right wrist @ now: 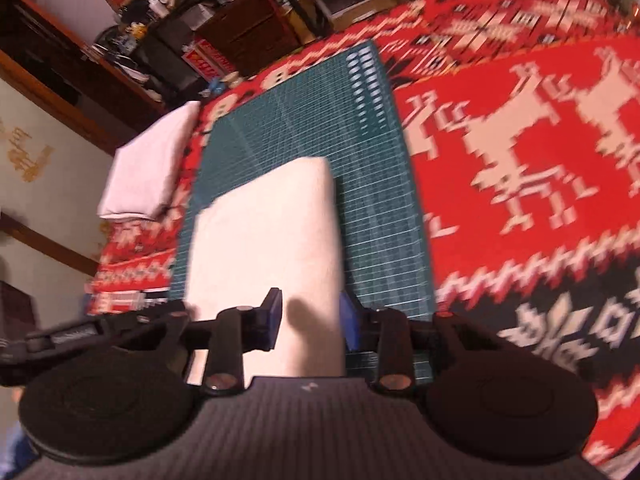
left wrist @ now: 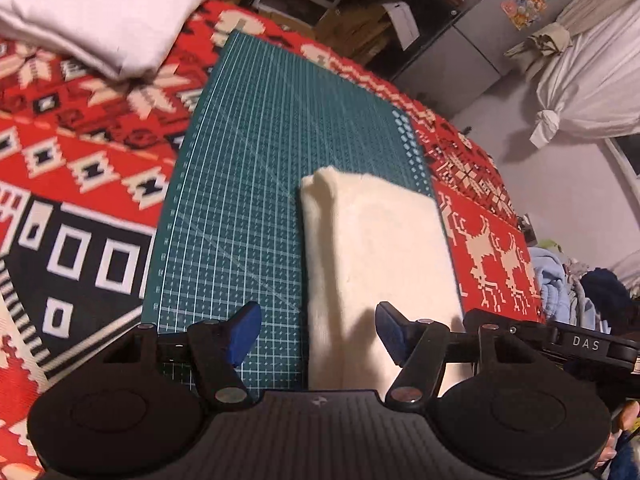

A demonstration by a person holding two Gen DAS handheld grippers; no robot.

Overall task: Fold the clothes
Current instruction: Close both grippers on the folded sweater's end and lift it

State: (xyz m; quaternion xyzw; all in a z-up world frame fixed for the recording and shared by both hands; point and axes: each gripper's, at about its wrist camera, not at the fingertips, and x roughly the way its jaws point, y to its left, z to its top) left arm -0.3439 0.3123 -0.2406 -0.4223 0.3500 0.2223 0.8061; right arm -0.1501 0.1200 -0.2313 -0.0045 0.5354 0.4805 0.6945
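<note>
On mat (left wrist: 248,184), right half: cream cloth (left wrist: 376,264) lying as a neat folded rectangle, both grippers empty above its near end.

Left to right, as I read it: white folded cloth (left wrist: 100,12) on the red blanket (left wrist: 80,152), well apart; bare mat; cream cloth. Left gripper (left wrist: 318,330) wide, straddling the cloth's left edge; right gripper (right wrist: 310,318) moderately spread, holding nothing, over the cloth (right wrist: 264,248), view blurred. I judge this fits either a last fold pending or a finished piece awaiting stacking; I cannot tell which. For any grasp, I'd pinch all layers at the near edge. Nothing blocks; a clothes pile (left wrist: 580,292) sits far right.
</note>
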